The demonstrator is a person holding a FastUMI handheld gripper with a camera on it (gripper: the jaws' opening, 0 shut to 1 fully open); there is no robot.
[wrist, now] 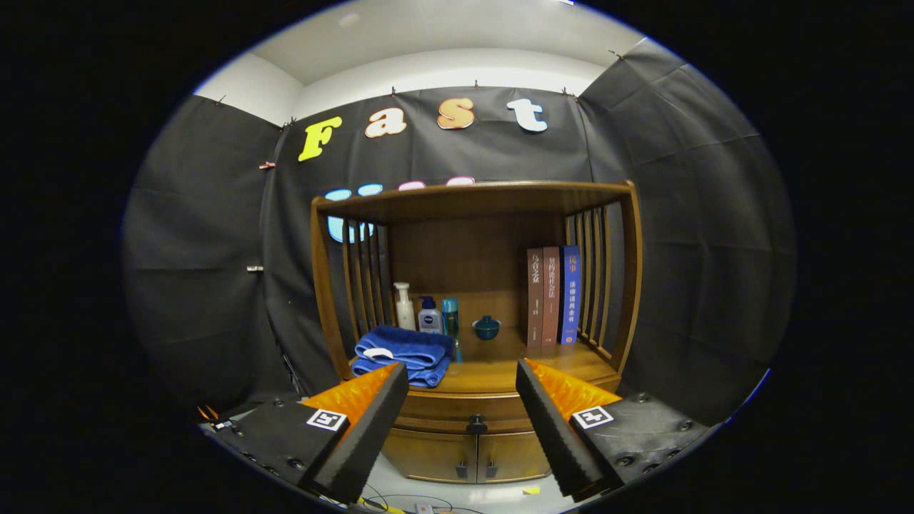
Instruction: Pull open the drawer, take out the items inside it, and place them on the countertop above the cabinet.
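1. The gripper (463, 389) has its fingers spread wide apart, and they hold nothing.
2. The drawer (468, 408) is shut. It sits just under the countertop (500, 371) of the wooden cabinet (471, 435). Its small dark knob (476, 425) is in the gap between the fingers, a bit beyond them.
3. The things inside the drawer are hidden, so I cannot tell what they are.
4. The knob is small and round. I think the fingers could slip off it, or close beside it and miss.
5. A crooked pull might make the drawer stick, or tug the whole cabinet.
6. The countertop above the drawer is crowded: a folded blue towel (403, 355), three bottles (427, 314), a small blue bowl (487, 328) and three books (553, 296). Something could get knocked over when new things go there.
7. The books have writing down their spines, and the bottles have labels, but all of it is too small to read.
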